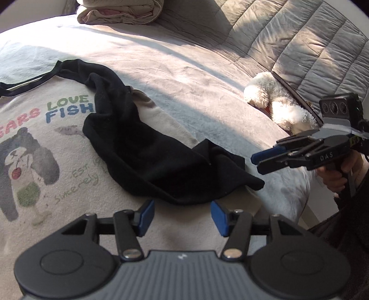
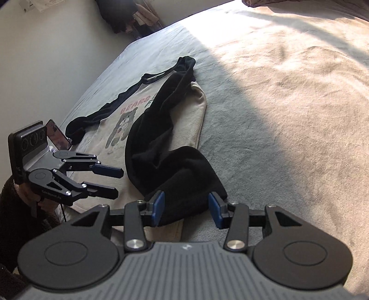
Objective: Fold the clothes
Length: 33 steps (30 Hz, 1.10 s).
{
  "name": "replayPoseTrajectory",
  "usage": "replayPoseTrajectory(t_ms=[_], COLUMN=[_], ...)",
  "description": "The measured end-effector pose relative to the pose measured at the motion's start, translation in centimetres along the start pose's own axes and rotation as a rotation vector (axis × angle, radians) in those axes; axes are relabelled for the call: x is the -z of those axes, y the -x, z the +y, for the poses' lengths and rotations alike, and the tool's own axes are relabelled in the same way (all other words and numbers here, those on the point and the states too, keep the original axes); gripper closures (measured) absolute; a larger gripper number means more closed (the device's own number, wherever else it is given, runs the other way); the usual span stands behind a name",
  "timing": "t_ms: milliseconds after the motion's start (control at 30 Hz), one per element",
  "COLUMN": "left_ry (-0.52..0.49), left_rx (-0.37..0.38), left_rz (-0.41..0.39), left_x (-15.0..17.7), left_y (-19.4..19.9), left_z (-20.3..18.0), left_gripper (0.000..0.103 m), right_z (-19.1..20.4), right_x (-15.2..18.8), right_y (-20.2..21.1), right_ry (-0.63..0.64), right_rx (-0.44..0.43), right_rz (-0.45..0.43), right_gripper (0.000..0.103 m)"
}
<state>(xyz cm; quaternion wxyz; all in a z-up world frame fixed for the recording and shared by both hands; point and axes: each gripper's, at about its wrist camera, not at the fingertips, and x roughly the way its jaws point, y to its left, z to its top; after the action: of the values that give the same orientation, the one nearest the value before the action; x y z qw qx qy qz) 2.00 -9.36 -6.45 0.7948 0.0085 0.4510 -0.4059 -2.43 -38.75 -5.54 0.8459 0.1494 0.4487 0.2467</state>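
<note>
A cream sweatshirt (image 1: 46, 138) with a bear print and black sleeves lies flat on the bed; it also shows in the right wrist view (image 2: 129, 120). One black sleeve (image 1: 147, 152) is folded across its body, its cuff end near the hem (image 2: 184, 175). My left gripper (image 1: 182, 213) is open and empty just short of that sleeve's edge; it also shows in the right wrist view (image 2: 118, 182). My right gripper (image 2: 186, 207) is open, its jaws standing either side of the sleeve's end, not closed on it. It appears in the left wrist view (image 1: 256, 162) beside the cuff.
The bed is covered by a grey-beige fleece blanket (image 2: 288, 115). A white plush toy (image 1: 274, 101) lies against a quilted headboard (image 1: 311, 46). A folded duvet (image 1: 120, 11) sits at the far end. A wall (image 2: 57, 46) runs along the bed's side.
</note>
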Motion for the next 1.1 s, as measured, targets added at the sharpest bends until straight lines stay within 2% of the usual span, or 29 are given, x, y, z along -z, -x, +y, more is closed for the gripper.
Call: replayPoseTrajectory(t_ms=[67, 167, 267, 300, 333, 367, 400, 567, 733, 1100], left_ry=[0.062, 0.178, 0.29, 0.301, 0.31, 0.306, 0.3, 0.268, 0.272, 0.312], left_rx=[-0.027, -0.023, -0.019, -0.016, -0.014, -0.011, -0.012, -0.029, -0.051, -0.121], left_rz=[-0.031, -0.063, -0.094, -0.095, -0.097, -0.099, -0.1, -0.118, -0.139, -0.145], left_x=[-0.1, -0.3, -0.5, -0.6, -0.8, -1.1, -1.4, -3.3, -5.5, -9.7], left_y=[0.3, 0.0, -0.2, -0.3, -0.4, -0.4, -0.4, 0.1, -0.1, -3.8], left_z=[1.4, 3.4, 5.3, 5.5, 5.6, 5.6, 5.6, 5.9, 6.7, 8.3], left_gripper=[0.047, 0.047, 0.048, 0.048, 0.048, 0.048, 0.048, 0.048, 0.048, 0.048], right_z=[1.4, 3.4, 5.0, 5.1, 4.9, 4.5, 3.9, 0.7, -2.1, -9.9], right_x=[0.2, 0.8, 1.7, 1.8, 1.8, 1.5, 1.0, -3.1, -7.0, -12.9], right_y=[-0.4, -1.6, -3.5, -4.0, -4.4, -4.5, -4.1, 0.8, 5.3, 9.5], right_ry=[0.074, 0.192, 0.334, 0.365, 0.378, 0.375, 0.35, 0.173, 0.075, -0.11], right_rx=[-0.003, 0.023, 0.14, 0.188, 0.228, 0.254, 0.266, 0.324, 0.405, 0.631], right_rz=[0.01, 0.03, 0.054, 0.057, 0.069, 0.078, 0.072, -0.064, -0.185, -0.298], right_gripper=[0.054, 0.042, 0.041, 0.046, 0.057, 0.085, 0.092, 0.092, 0.092, 0.092])
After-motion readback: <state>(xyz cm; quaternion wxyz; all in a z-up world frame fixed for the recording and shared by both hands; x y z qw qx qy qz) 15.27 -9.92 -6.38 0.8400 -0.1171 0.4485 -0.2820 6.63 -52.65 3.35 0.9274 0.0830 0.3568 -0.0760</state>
